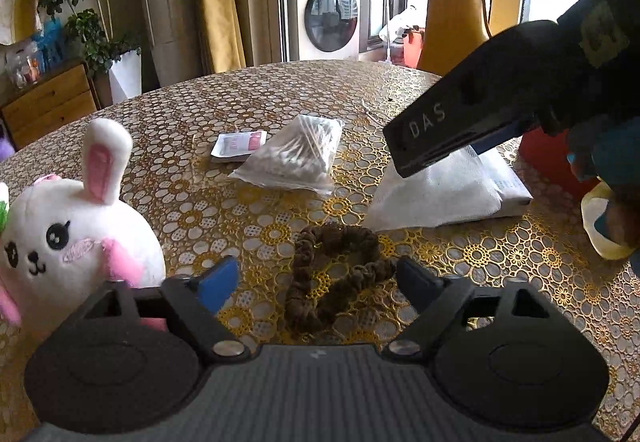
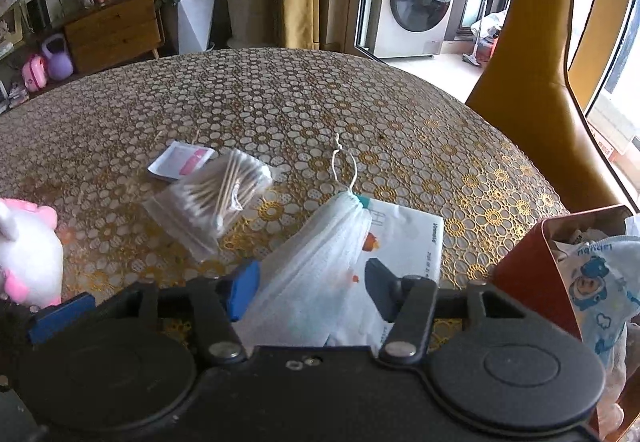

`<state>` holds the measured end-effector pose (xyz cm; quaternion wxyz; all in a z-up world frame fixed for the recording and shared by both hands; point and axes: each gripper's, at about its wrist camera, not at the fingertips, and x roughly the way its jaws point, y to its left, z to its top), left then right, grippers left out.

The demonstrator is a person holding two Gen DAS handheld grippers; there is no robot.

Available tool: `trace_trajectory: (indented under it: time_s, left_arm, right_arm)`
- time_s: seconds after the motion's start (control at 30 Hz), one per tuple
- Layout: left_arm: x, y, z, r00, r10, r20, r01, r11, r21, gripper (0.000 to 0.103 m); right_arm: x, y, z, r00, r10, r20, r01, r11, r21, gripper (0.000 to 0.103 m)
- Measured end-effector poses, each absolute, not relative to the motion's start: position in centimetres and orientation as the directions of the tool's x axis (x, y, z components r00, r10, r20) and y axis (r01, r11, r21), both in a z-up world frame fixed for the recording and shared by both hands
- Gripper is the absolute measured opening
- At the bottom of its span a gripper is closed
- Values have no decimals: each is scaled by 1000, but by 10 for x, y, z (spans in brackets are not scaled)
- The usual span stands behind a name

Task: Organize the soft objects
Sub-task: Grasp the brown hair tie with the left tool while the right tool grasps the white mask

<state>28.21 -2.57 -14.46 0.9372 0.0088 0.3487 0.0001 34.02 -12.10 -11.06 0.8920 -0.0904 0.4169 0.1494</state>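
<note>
Gold lace-patterned cloth covers the round table [image 2: 280,97], with a washing machine [image 1: 328,9] and yellow curtains behind it.

Seen from the left wrist, the brown scrunchie [image 1: 332,274] lies twisted flat on the cloth at six o'clock, right between the fingers of the left gripper [image 1: 316,274]. The jaws stand apart on either side of it, and I see no pad pressing on it. A white plush rabbit [image 1: 76,230] sits at eight o'clock, a clear bag of cotton swabs [image 1: 292,157] at twelve.

Seen from the right wrist, the white mesh drawstring pouch [image 2: 320,266] lies across a white packet [image 2: 404,242] at six o'clock, its gathered neck toward twelve. The right gripper [image 2: 312,294] straddles the pouch body; the blue pad seems to touch its left side, the other pad stands clear, so nothing is gripped yet. A red box [image 2: 532,274] with a printed cloth in it stands at three o'clock.

Both soft things look featherlight and limp. The scrunchie should bunch under a pinch across one loop. The pouch will sag, so a hold near the cinched neck looks surest.
</note>
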Motion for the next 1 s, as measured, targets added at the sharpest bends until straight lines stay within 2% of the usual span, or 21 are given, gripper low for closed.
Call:
trace_trajectory:
  time_s: [0.17, 0.3, 0.47, 0.53, 0.7, 1.0]
  left_arm:
    - [284, -25, -146, 754, 5, -657, 4, 1000, 12, 60]
    - [283, -24, -146, 755, -10, -655, 13, 1000, -1, 39]
    - [283, -16, -144, 752, -22, -658, -5, 999, -39, 28]
    - [283, -12, -144, 750, -20, -662, -15, 999, -48, 19]
    - [281, -6, -141, 745, -22, -667, -35, 997, -72, 16]
    - [271, 4, -130, 741, -44, -670, -33, 994, -101, 16]
  right_arm:
    - [338, -122, -111, 622, 185, -761, -342, 938, -51, 39]
    - [334, -122, -109, 636, 186, -749, -347, 936, -63, 29]
    - [327, -126, -104, 653, 207, -728, -349, 936, -47, 18]
    - [324, -128, -102, 659, 220, -719, -353, 935, -38, 14]
    - [316, -138, -96, 666, 255, -701, -350, 937, 8, 8]
    - [282, -157, -80, 658, 322, -681, -371, 925, 79, 6]
